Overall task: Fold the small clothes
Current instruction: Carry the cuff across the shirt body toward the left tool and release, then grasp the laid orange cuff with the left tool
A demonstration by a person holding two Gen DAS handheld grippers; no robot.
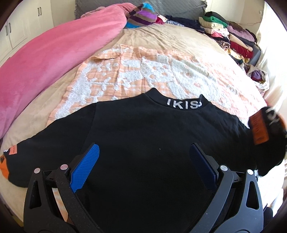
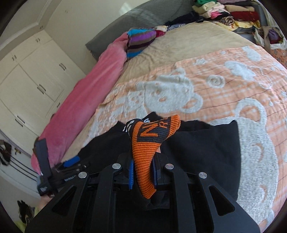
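Home bedroom indicated. Bed (image 1: 161, 37) covered with beige sheet, orange-and-white patterned blanket (image 1: 143, 71) spread on top. Pink blanket (image 1: 44, 59) bunched along one side, grey headboard (image 2: 143, 16) at far end. Stacks of folded clothes (image 1: 229, 34) piled at far corner. White built-in wardrobe (image 2: 35, 75) seen against wall

A bed (image 1: 172, 38) with a tan sheet carries everything. An orange-and-white blanket (image 1: 143, 71) is spread over its middle, and a black sweater (image 1: 143, 125) lies on the blanket's near part. A pink blanket (image 1: 44, 68) runs along the left edge. Folded clothes (image 1: 231, 34) are piled at the far right.
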